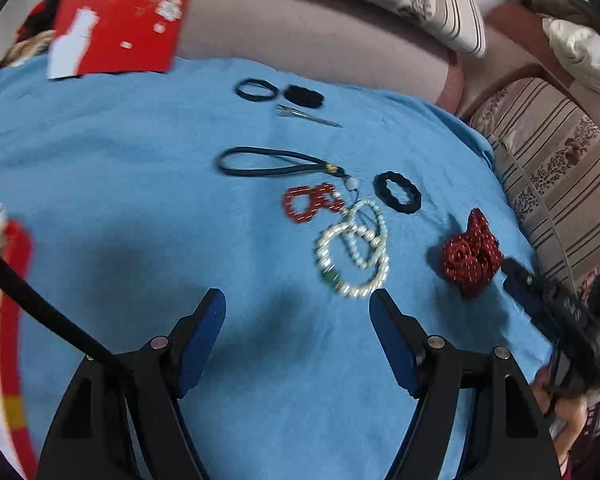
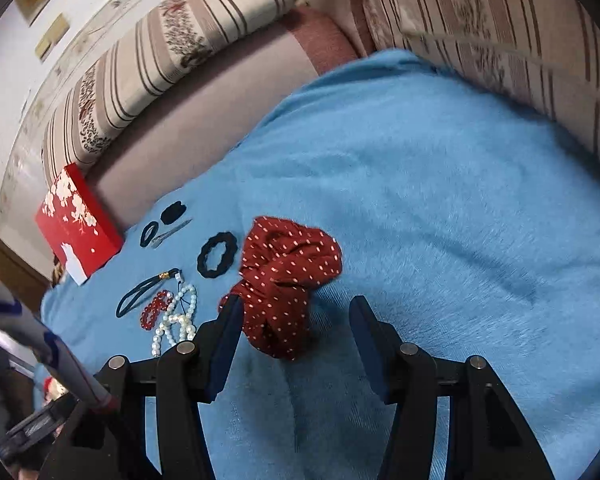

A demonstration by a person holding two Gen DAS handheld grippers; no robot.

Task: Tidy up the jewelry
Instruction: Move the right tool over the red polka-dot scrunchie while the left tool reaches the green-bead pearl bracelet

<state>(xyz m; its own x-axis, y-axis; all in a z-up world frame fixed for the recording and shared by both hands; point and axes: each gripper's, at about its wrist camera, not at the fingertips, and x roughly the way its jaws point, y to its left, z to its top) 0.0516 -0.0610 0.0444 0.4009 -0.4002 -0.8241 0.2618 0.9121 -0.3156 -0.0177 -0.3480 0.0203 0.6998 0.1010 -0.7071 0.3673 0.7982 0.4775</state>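
Jewelry lies on a blue cloth (image 1: pixel 140 200). A white pearl bracelet (image 1: pixel 352 252) lies just beyond my open, empty left gripper (image 1: pixel 298 300). Beside it are a red bead bracelet (image 1: pixel 312 202), a black cord strap (image 1: pixel 268 162), a black scrunchie (image 1: pixel 398 192) and a red polka-dot scrunchie (image 1: pixel 472 256). My right gripper (image 2: pixel 296 308) is open, its jaws either side of the red polka-dot scrunchie (image 2: pixel 288 280), not closed on it. The pearls (image 2: pixel 180 320) and red beads (image 2: pixel 156 308) show at its left.
A red box with white blossoms (image 1: pixel 124 16) stands at the cloth's far left edge, also in the right wrist view (image 2: pixel 76 224). Black hair ties (image 1: pixel 256 90) and a metal clip (image 1: pixel 308 116) lie far back. Striped sofa cushions (image 2: pixel 500 40) border the cloth.
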